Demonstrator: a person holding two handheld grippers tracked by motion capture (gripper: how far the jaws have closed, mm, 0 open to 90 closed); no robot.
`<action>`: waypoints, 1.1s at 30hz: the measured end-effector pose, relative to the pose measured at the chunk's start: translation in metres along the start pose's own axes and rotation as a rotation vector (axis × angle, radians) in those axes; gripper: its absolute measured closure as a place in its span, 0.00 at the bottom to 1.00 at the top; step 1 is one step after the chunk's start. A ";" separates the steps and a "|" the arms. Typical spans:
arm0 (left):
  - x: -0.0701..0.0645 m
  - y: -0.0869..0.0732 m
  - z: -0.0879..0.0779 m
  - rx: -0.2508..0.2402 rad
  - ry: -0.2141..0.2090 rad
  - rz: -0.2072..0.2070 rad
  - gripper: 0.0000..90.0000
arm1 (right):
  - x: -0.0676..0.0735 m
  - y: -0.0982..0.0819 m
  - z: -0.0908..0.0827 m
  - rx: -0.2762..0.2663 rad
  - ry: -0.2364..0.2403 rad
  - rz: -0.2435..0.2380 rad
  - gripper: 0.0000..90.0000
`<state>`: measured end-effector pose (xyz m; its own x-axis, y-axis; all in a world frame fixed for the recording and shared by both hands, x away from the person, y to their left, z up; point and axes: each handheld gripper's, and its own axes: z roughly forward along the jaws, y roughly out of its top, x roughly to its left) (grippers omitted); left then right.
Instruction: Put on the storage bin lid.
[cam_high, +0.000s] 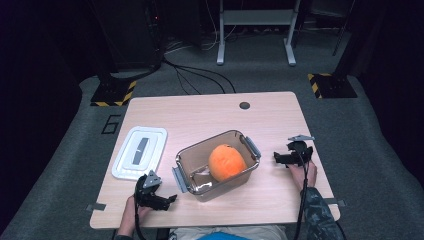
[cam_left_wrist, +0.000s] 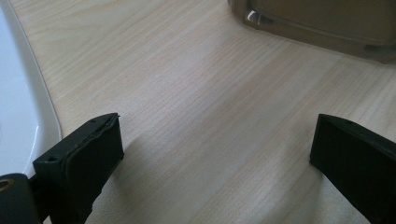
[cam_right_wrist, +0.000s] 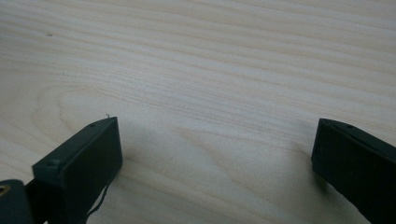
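Wooden table (cam_high: 190, 117), orange ball (cam_high: 226, 162) inside container (cam_high: 250, 172), white lid (cam_left_wrist: 14, 116) beside

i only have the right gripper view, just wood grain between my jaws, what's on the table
Observer: A clear container sits mid-table with an orange ball inside it.
Operator: where's its lid
Observer: A white lid lies flat to the container's left, apart from it.
Operator: what's the left gripper doing
Observer: The left gripper is open near the table's front edge, between lid and container, holding nothing.
Operator: and mine
Observer: The right gripper is open just right of the container, jaws pointing toward it.
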<state>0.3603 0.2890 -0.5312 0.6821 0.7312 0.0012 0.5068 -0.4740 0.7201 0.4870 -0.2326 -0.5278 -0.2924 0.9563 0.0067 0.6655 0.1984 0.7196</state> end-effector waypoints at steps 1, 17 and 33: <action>0.000 0.000 0.000 0.000 0.001 -0.002 0.02 | 0.000 0.000 0.000 0.000 0.000 0.000 0.01; 0.000 0.002 -0.015 0.039 0.079 -0.018 0.00 | 0.000 0.000 0.000 0.000 -0.001 -0.004 0.00; 0.081 0.021 -0.045 -0.062 0.223 -0.193 0.00 | 0.002 0.001 0.001 0.004 0.012 -0.017 0.00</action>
<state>0.4019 0.3605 -0.4848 0.4403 0.8978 0.0075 0.5782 -0.2899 0.7627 0.4882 -0.2304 -0.5279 -0.3121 0.9501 0.0025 0.6629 0.2159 0.7169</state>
